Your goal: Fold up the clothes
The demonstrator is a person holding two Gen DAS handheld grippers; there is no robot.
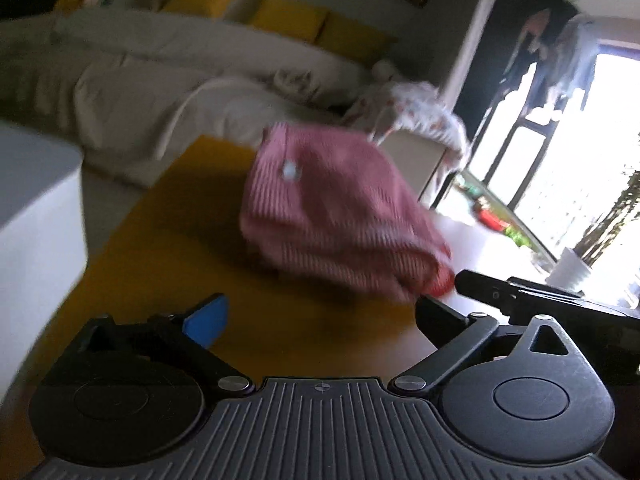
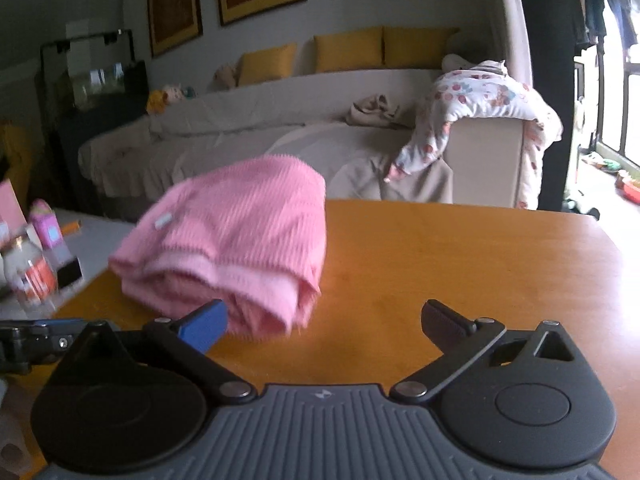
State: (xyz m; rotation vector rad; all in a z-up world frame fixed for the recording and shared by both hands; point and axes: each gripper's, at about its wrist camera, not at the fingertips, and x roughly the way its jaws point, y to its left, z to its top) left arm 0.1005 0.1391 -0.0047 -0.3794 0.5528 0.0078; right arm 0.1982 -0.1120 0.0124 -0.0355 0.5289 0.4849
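One folded pink garment [image 2: 228, 240] on wood table [image 2: 460, 264].
L gripper [image 1: 320, 316] & R gripper [image 2: 326, 320]: jaws wide apart, nothing between, both clear of cloth.

The pink ribbed cloth [image 2: 236, 236] lies folded in a thick, soft bundle on the orange wooden desk [image 2: 460, 264] — small pale tag on top.

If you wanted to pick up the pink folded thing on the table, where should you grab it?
Probably the thick rolled edge of the pink folded garment nearest the right tool, coming in low across the yellow table. The layers bunch there, so open jaws could pinch them all together.
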